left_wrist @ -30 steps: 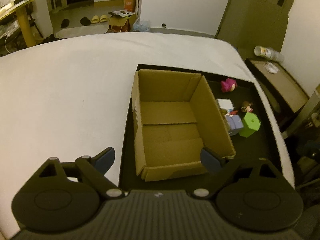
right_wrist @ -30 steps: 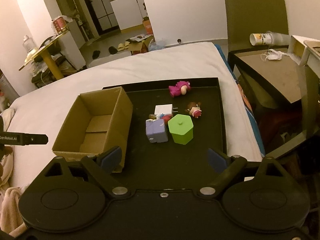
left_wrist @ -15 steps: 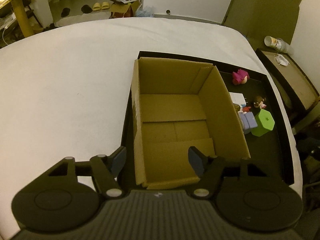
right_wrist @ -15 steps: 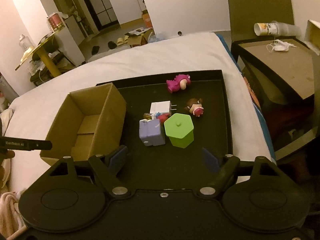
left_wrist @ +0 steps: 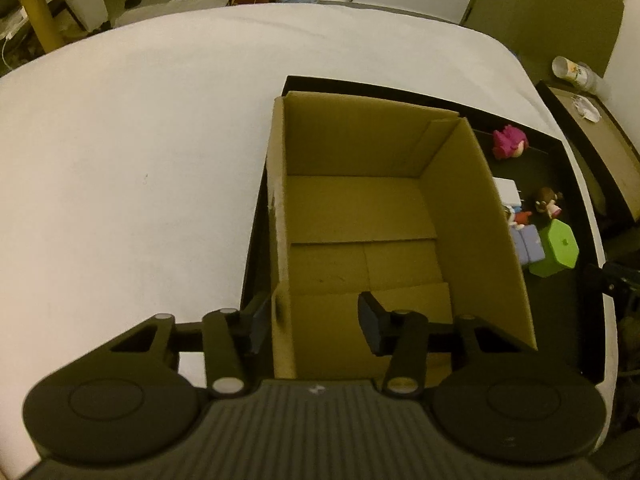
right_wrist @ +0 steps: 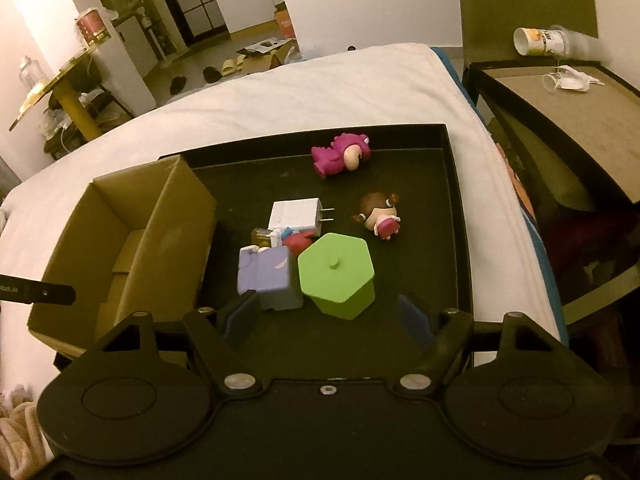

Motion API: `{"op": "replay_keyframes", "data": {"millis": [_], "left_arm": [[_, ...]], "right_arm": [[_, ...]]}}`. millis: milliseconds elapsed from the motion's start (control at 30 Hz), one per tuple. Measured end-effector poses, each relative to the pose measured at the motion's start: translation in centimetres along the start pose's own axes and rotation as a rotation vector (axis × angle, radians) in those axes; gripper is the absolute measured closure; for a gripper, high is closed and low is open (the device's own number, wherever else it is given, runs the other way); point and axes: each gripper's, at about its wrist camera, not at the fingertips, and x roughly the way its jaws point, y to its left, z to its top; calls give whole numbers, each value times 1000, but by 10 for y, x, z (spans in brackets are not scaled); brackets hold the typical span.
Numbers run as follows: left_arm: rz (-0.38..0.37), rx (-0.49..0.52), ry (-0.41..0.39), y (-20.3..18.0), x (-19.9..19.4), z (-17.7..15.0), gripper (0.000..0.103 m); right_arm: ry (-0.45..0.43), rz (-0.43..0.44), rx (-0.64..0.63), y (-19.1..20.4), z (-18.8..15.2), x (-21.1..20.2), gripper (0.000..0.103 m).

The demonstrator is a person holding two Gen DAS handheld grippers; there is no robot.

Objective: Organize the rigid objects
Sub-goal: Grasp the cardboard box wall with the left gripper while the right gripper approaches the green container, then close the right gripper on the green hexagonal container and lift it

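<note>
An open, empty cardboard box [left_wrist: 360,240] stands on the left part of a black tray [left_wrist: 560,160]. My left gripper [left_wrist: 312,326] straddles the box's near left corner, one finger outside the wall and one inside. Its jaws are closing and the inner pad is still clear of the cardboard. To the right of the box lie a green hexagonal container [right_wrist: 336,276], a purple block [right_wrist: 268,276], a white charger [right_wrist: 296,216], a pink toy [right_wrist: 340,156] and a small doll [right_wrist: 378,216]. My right gripper [right_wrist: 326,320] hovers just short of the green container, its jaws closing with nothing pressed between them.
The tray [right_wrist: 452,200] rests on a white bed [left_wrist: 140,160]. To the right stands a dark side table [right_wrist: 580,120] with a tipped cup [right_wrist: 540,42] and a mask. The left gripper's tip [right_wrist: 36,294] shows beside the box [right_wrist: 132,236] in the right wrist view.
Both grippers came down and forward. The left jaws narrowed a lot and now straddle the box's near left wall. The right jaws narrowed slightly and neared the green container.
</note>
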Motion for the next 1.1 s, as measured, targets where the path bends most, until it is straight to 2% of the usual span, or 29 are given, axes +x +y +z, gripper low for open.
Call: {"op": "replay_keyframes", "data": {"millis": [300,467,567,700,867,1100], "left_arm": [[9,-21,34,8,12,5,71],[5,-29,40,17,12,7,81],[1,-32,43,22,10,7,87],[-10,-34,47,26,10,6,87],[-20,-36,53,29,11,9,87],[-18,-66,49,26,12,10,88]], "right_arm": [[-3,-3,-24,0,9,22,30],[0,6,-34,1,13,33,38],[0,-1,-48,3,13,36,39],[1,-5,-52,3,12,39,40],[8,-15,-48,1,12,42,46],[-10,-28,-76,5,14,45,46]]}}
